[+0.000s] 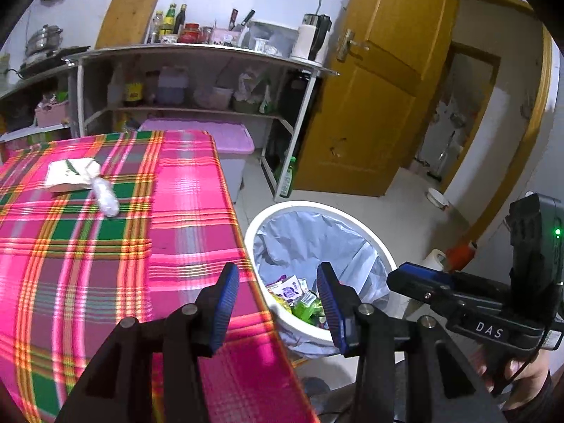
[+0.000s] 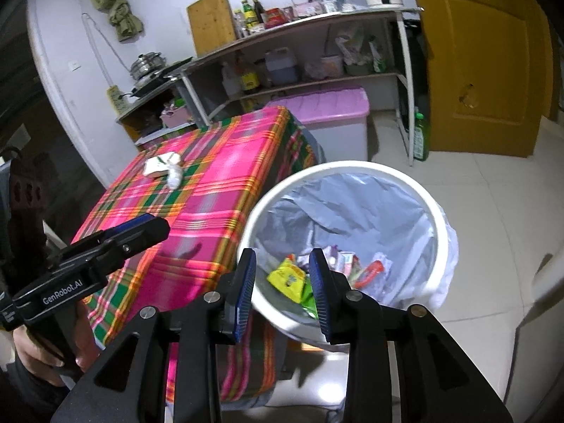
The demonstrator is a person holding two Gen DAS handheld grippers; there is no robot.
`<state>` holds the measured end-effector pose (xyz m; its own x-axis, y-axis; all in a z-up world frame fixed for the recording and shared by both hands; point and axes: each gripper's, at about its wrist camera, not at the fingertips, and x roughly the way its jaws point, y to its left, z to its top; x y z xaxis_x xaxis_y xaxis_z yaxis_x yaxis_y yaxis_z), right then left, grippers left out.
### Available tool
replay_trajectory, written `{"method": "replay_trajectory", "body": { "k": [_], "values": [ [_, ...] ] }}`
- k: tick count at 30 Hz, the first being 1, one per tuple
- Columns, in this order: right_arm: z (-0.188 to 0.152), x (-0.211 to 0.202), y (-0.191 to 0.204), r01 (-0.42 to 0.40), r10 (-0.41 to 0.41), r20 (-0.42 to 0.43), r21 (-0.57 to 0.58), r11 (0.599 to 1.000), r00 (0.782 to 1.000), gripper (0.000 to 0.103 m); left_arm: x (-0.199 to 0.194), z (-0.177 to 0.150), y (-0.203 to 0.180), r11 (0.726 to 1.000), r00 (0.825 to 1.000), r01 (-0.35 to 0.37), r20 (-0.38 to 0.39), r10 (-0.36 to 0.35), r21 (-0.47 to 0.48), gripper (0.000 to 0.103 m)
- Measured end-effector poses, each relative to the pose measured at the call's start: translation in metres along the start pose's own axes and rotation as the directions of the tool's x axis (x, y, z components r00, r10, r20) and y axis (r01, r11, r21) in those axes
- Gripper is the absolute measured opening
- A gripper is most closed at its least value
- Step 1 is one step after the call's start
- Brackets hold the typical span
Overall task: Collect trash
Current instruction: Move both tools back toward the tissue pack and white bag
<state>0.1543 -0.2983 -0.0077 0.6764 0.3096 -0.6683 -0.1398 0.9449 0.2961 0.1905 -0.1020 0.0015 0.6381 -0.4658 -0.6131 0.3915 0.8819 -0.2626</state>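
Observation:
A white bin [image 1: 356,219] with a pale blue liner stands on the floor beside the table's right edge. It holds several bright wrappers [image 2: 287,275]. My left gripper [image 1: 276,282] hovers open over the table corner and the bin's near rim, with nothing between its blue pads. Beside it, my right gripper [image 2: 282,257] is held above the bin [image 2: 352,167], open too and holding nothing. On the pink plaid tablecloth [image 1: 183,211] a flat white packet [image 1: 67,172] lies far to the left, with a crumpled clear wrapper [image 1: 105,195] resting against it. Each gripper shows in the other's view: the right gripper [image 1: 405,275] and the left gripper [image 2: 158,224].
A metal shelf rack [image 1: 197,49] full of bottles and jars stands behind the table. In front of it sits a pink-lidded storage box [image 1: 225,137]. A green bottle [image 2: 419,137] stands on the floor by the yellow door [image 1: 384,81]. Pale tiled floor [image 2: 486,204] spreads right of the bin.

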Motion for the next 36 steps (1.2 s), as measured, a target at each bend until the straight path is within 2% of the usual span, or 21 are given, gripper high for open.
{"method": "replay_trajectory", "body": {
  "k": [2, 14, 24, 36],
  "values": [
    [0.000, -0.002, 0.009, -0.009, 0.009, 0.009, -0.018, 1.000, 1.000, 0.037, -0.009, -0.002, 0.004, 1.000, 1.000, -0.007, 0.009, 0.007, -0.003, 0.046],
    [-0.001, 0.002, 0.052, -0.083, 0.088, 0.032, -0.127, 0.988, 0.996, 0.038, -0.047, -0.015, 0.038, 0.997, 0.997, -0.060, 0.050, 0.062, -0.047, 0.046],
    [0.005, 0.021, 0.081, -0.103, 0.096, -0.047, -0.183, 0.978, 0.994, 0.040, -0.068, -0.016, 0.068, 0.990, 0.990, -0.111, 0.082, 0.118, -0.087, 0.046],
    [0.025, 0.037, 0.117, -0.128, 0.119, -0.049, -0.281, 0.951, 0.992, 0.040, -0.086, -0.011, 0.098, 0.980, 0.977, -0.170, 0.113, 0.182, -0.103, 0.046]
  ]
}}
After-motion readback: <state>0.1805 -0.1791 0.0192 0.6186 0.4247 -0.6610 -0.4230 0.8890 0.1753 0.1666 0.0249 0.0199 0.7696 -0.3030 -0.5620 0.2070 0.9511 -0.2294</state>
